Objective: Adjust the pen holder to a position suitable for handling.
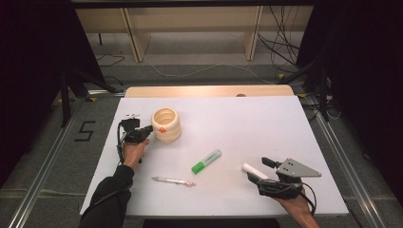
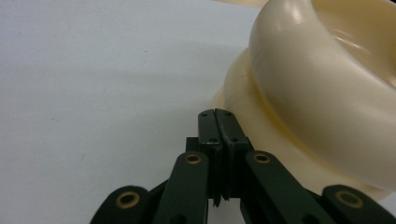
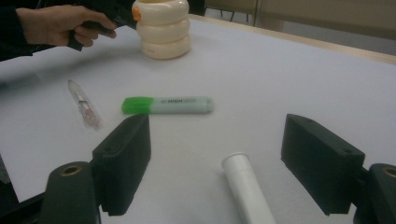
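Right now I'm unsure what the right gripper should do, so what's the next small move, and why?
Probably close the right gripper on the white tube: its jaws stand open on either side of the tube, which lies loose on the table, pads not touching it.

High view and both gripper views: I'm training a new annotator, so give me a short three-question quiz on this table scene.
1. True or false: the left gripper has its jaws closed, next to the cream ringed holder.
2. What lies between the open jaws of the right gripper?
A. the green highlighter
B. the white tube
C. the clear pen
3. In the high view, which item lies on the white table closest to its near edge on the left gripper's side?

Key: 1 true; 2 B; 3 the clear pen.
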`<action>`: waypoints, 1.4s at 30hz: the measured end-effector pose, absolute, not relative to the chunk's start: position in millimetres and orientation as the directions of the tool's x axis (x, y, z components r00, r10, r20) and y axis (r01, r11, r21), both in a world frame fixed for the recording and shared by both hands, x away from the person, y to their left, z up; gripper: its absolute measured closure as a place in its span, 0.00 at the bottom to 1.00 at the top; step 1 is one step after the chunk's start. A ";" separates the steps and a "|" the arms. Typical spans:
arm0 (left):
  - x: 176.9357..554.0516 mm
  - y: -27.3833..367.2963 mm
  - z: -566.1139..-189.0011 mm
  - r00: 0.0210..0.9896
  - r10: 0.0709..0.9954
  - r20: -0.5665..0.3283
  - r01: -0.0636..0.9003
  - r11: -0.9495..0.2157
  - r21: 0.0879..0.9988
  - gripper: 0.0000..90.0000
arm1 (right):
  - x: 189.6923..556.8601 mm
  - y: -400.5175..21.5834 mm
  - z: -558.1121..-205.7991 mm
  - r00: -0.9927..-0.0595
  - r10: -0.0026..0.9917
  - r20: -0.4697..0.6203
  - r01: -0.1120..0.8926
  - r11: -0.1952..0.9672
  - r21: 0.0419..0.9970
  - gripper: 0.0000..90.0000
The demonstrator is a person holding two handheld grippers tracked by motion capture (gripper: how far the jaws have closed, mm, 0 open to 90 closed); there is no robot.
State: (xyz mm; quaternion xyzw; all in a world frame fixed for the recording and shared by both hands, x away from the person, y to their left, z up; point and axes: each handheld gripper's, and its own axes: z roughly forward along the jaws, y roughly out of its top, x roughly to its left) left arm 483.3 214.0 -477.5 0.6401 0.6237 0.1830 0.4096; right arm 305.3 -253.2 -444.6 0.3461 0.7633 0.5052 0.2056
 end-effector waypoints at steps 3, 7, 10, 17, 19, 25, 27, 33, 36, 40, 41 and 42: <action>484.8 207.2 -477.7 0.166 0.945 -0.283 0.651 0.110 0.751 0.99 | 305.2 -253.0 -444.7 -0.676 0.736 0.038 0.324 0.250 0.912 0.28; 487.5 191.6 -477.1 0.200 0.942 -0.268 0.652 0.076 0.754 0.99 | 305.2 -253.0 -444.8 -0.674 0.737 0.038 0.328 0.252 0.911 0.28; 490.2 180.1 -477.3 0.220 0.941 -0.259 0.650 0.056 0.758 0.99 | 305.4 -252.9 -444.9 -0.674 0.738 0.040 0.330 0.251 0.910 0.28; 496.8 158.7 -478.1 0.262 0.933 -0.247 0.651 0.018 0.759 0.99 | 305.9 -253.2 -445.3 -0.677 0.735 0.038 0.327 0.253 0.911 0.28; 497.8 153.5 -478.1 0.262 0.932 -0.249 0.648 0.021 0.761 0.99 | 305.9 -253.1 -445.1 -0.676 0.736 0.041 0.328 0.251 0.911 0.28; 499.9 140.0 -477.5 0.295 0.924 -0.243 0.649 -0.007 0.761 0.99 | 305.8 -252.4 -445.6 -0.678 0.734 0.040 0.331 0.256 0.908 0.28; 500.7 135.2 -477.7 0.295 0.922 -0.251 0.645 0.001 0.764 0.99 | 305.8 -252.4 -445.7 -0.678 0.734 0.040 0.331 0.256 0.908 0.28; 500.6 123.9 -474.3 0.327 0.911 -0.251 0.645 -0.022 0.763 0.99 | 306.3 -252.2 -445.6 -0.681 0.731 0.038 0.327 0.258 0.909 0.28; 501.0 120.1 -471.3 0.345 0.904 -0.252 0.647 -0.034 0.762 0.99 | 305.9 -252.0 -445.8 -0.679 0.733 0.042 0.334 0.257 0.907 0.28; 499.7 112.5 -470.9 0.370 0.897 -0.242 0.648 -0.062 0.759 0.99 | 306.4 -251.9 -446.1 -0.682 0.730 0.040 0.329 0.259 0.908 0.28; 499.7 110.9 -471.2 0.374 0.896 -0.239 0.646 -0.067 0.760 0.99 | 305.9 -251.9 -445.9 -0.680 0.732 0.040 0.335 0.262 0.905 0.28; 499.7 108.2 -471.7 0.375 0.895 -0.242 0.648 -0.066 0.759 0.99 | 305.9 -251.8 -445.8 -0.681 0.732 0.041 0.334 0.260 0.906 0.28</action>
